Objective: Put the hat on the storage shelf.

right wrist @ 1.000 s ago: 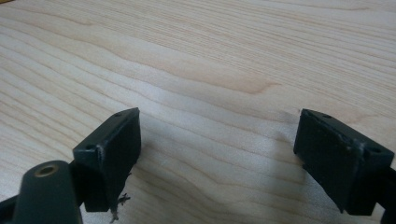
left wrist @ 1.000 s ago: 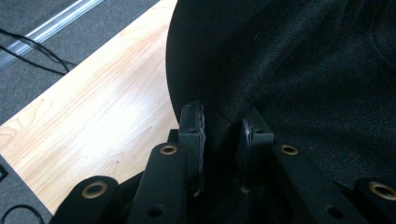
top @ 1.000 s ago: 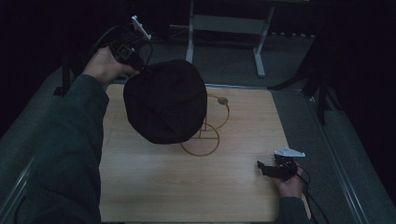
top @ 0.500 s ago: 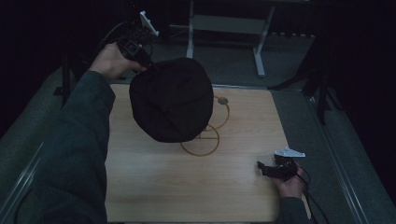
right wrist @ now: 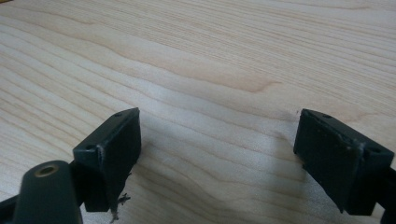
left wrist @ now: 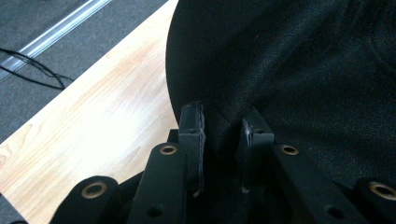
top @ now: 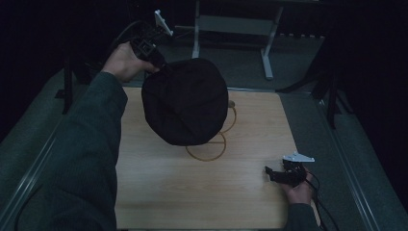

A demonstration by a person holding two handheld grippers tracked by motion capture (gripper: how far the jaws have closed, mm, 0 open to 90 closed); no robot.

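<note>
Left gripper (top: 161, 65) clamped on rim of black hat (top: 185, 102), held aloft over far half of surface (top: 192, 192); hangs toward ring marking (top: 208, 149); right gripper (right wrist: 217, 158) spread wide, empty, resting well apart from hat.

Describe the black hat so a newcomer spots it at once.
Start at the pale wooden table and look toward its far left corner. There the left gripper holds up a round black hat by its edge. It is the big dark fabric dome hiding part of the thin hoops.
</note>
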